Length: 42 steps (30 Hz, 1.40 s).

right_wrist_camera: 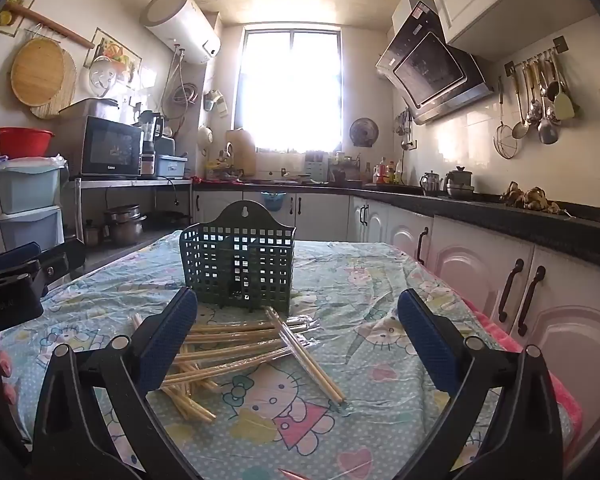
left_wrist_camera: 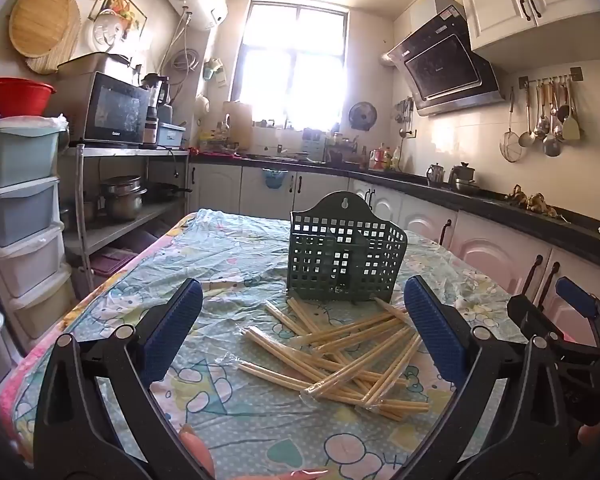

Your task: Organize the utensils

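Observation:
A dark green lattice utensil basket (left_wrist_camera: 346,254) stands upright in the middle of the table (left_wrist_camera: 236,256); it also shows in the right wrist view (right_wrist_camera: 238,262). A loose pile of wrapped bamboo chopsticks (left_wrist_camera: 340,354) lies in front of it, seen too in the right wrist view (right_wrist_camera: 236,350). My left gripper (left_wrist_camera: 304,328) is open and empty, held above the pile's near side. My right gripper (right_wrist_camera: 298,342) is open and empty, just right of the pile. The right gripper also shows at the edge of the left wrist view (left_wrist_camera: 560,320).
The table carries a cartoon-print cloth under clear plastic (right_wrist_camera: 380,320). White cabinets with a black counter (right_wrist_camera: 500,216) run along the right, close to the table's edge. A metal shelf with a microwave (left_wrist_camera: 112,112) and stacked plastic drawers (left_wrist_camera: 20,200) stand at the left.

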Each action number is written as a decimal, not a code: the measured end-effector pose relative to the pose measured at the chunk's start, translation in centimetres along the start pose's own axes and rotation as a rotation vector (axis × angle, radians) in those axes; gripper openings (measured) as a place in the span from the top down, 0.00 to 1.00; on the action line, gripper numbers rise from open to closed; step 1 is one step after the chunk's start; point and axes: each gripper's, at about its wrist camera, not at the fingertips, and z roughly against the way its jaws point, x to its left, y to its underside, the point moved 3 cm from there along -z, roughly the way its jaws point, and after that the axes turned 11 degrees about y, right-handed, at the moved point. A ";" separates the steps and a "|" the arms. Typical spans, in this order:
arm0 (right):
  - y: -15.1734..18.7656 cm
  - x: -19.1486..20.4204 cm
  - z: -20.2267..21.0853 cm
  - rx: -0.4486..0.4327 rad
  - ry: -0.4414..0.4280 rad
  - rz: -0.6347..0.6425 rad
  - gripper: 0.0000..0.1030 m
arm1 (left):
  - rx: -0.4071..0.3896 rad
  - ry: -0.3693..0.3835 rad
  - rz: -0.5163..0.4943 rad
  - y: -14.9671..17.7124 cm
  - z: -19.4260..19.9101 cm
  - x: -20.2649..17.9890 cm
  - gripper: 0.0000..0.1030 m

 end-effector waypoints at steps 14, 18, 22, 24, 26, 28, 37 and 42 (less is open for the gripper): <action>0.0 -0.2 0.0 0.001 -0.006 -0.003 0.06 | 0.012 -0.005 0.008 0.1 0.0 0.0 0.10; -0.1 0.1 -0.1 0.003 -0.007 -0.001 0.06 | 0.011 -0.003 0.007 -0.2 0.1 0.4 0.10; -0.2 0.0 0.1 0.014 -0.005 -0.004 0.06 | 0.013 -0.001 0.005 -0.3 0.2 0.5 0.10; 0.1 0.1 -0.2 0.020 -0.006 -0.010 0.06 | 0.014 -0.004 0.005 -0.2 0.1 0.4 0.10; 0.1 -0.5 -0.3 0.023 -0.006 -0.016 0.06 | 0.015 -0.004 0.005 -0.4 0.3 0.5 0.10; 0.1 -0.6 -0.3 0.024 -0.007 -0.017 0.06 | 0.014 -0.005 0.004 -0.4 0.2 0.5 0.10; 0.3 -0.5 -0.3 0.019 -0.015 -0.008 0.06 | 0.015 -0.005 0.001 -0.5 0.2 0.4 0.10; 0.2 -0.4 -0.3 0.019 -0.016 -0.006 0.06 | 0.014 -0.006 0.000 -0.4 0.2 0.3 0.10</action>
